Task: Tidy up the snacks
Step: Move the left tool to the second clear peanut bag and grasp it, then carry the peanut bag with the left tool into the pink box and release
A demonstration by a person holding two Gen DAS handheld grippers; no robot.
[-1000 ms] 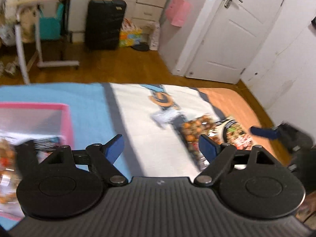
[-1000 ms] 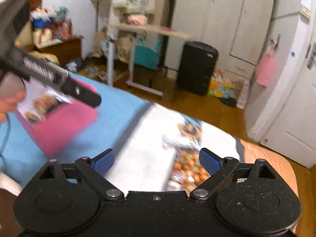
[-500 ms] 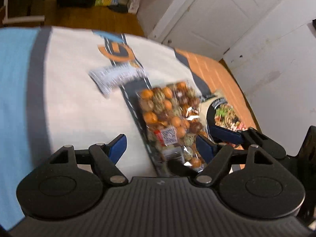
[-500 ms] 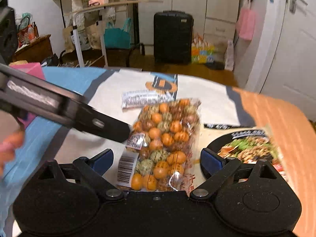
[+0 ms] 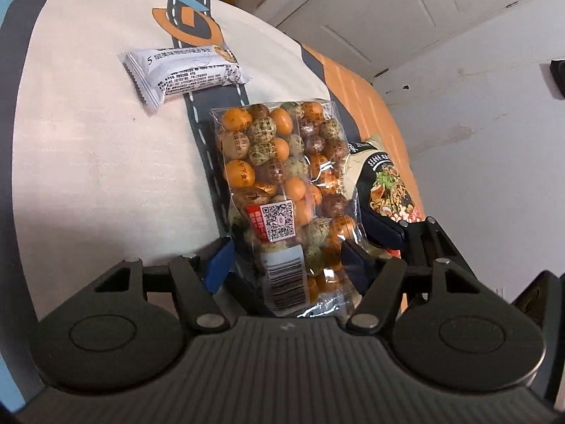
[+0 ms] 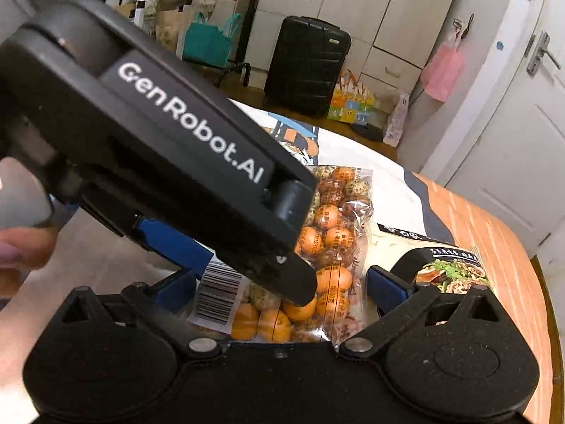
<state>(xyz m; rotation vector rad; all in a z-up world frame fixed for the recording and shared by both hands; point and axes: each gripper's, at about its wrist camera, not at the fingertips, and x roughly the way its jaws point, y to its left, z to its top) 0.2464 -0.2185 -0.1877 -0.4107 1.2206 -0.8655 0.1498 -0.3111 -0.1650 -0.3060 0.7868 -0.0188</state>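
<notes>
A clear bag of round wrapped snacks (image 5: pixel 282 190) lies on the patterned cloth, also in the right wrist view (image 6: pixel 332 247). My left gripper (image 5: pixel 286 265) is open, its blue fingers either side of the bag's near end. My right gripper (image 6: pixel 282 289) is open too, straddling the same end from beside it. The left gripper's black body (image 6: pixel 169 148) crosses the right wrist view above the bag. A white bar wrapper (image 5: pixel 187 70) lies beyond the bag. A dark noodle packet (image 5: pixel 385 183) lies to its right, also seen in the right wrist view (image 6: pixel 448 265).
The cloth (image 5: pixel 88 141) covers a round wooden table whose orange edge (image 6: pixel 501 240) shows at right. Beyond stand a black suitcase (image 6: pixel 307 63), a teal bag (image 6: pixel 212 39), white wardrobes and a door (image 6: pixel 522 141). A hand (image 6: pixel 21 243) holds the left gripper.
Both grippers have moved down and forward onto the snack bag. The pink box has left both views. The left gripper's body now fills the right wrist view.
</notes>
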